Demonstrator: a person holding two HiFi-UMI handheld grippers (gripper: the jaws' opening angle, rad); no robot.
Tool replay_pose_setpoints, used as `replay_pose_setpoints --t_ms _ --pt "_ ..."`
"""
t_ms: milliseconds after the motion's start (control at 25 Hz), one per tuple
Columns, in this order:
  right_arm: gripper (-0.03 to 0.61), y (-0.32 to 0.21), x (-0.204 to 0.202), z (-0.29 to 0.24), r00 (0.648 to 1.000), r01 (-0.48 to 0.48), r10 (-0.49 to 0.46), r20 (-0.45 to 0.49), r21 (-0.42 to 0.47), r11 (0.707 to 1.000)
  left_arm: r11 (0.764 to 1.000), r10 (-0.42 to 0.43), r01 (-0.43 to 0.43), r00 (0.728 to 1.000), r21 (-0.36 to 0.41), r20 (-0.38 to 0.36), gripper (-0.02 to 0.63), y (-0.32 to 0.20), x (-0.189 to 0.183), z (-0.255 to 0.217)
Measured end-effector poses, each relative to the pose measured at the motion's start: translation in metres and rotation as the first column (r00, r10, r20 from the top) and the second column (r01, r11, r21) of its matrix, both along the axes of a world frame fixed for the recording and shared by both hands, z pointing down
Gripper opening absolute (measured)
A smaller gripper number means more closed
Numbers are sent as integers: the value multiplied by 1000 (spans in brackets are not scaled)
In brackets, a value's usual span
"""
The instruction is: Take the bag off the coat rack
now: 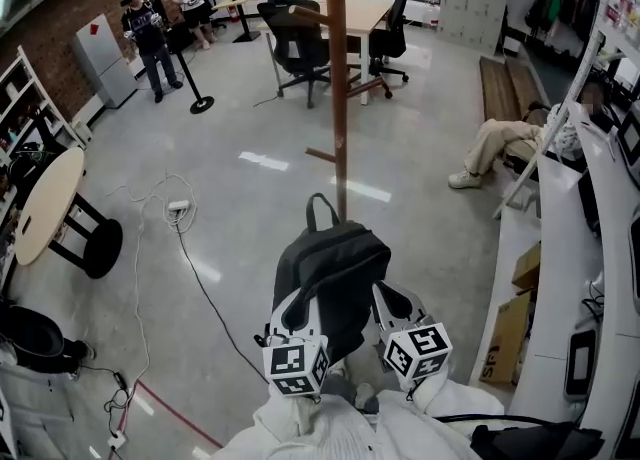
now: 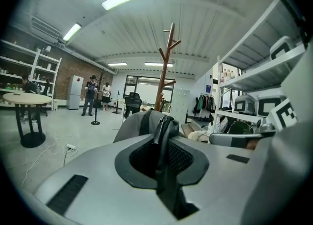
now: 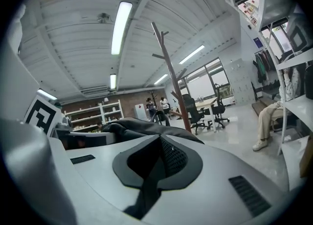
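- Two grippers are sharing the load. My left gripper point(image 2: 164, 141) is clenching its jaws on a dark strap point(image 2: 165, 123) of the bag, and the webbing is running up through the notch between the pads.
- My right gripper point(image 3: 157, 158) is clamping the same way on a second strap point(image 3: 145, 192), which is trailing down out of the near end of its jaws.
- The bag point(image 1: 335, 263) is hanging just beyond my fingertips, between the two grippers and touching both, with its dark body sagging in soft folds.
- I am judging it limp and fairly light. Its woven cloth is looking grippy rather than slippery, and nothing about it is looking fragile. It is likely going to swing and slump rather than hold a shape.
- The straps are serving as sound places to take hold. The top handle point(image 1: 320, 210), standing as a free loop at the bag's far end, is looking like the other good spot.
- The coat rack point(image 1: 340, 98) is standing farther off, its wooden pole rising beyond that handle. No peg is showing through the loop, so I am reading the bag as clear of the rack.
- Office chairs point(image 1: 300, 43) are sitting farthest away.
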State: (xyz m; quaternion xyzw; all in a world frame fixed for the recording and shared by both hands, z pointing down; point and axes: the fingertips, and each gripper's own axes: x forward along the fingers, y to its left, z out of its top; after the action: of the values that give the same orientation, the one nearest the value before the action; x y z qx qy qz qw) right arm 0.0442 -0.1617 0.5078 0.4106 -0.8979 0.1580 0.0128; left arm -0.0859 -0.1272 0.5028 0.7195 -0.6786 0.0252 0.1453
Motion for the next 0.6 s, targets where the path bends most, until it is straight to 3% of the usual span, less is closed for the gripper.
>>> replay_pose_setpoints --t_ms 280,600 --pt "12 27 12 -14 1000 0 -1 7 22 1000 999 -32 32 999 -3 4 35 20 18 -15" --pt "12 41 14 -25 998 -45 47 -30 67 997 1000 18 -18 1000 -8 -4 35 33 29 -17"
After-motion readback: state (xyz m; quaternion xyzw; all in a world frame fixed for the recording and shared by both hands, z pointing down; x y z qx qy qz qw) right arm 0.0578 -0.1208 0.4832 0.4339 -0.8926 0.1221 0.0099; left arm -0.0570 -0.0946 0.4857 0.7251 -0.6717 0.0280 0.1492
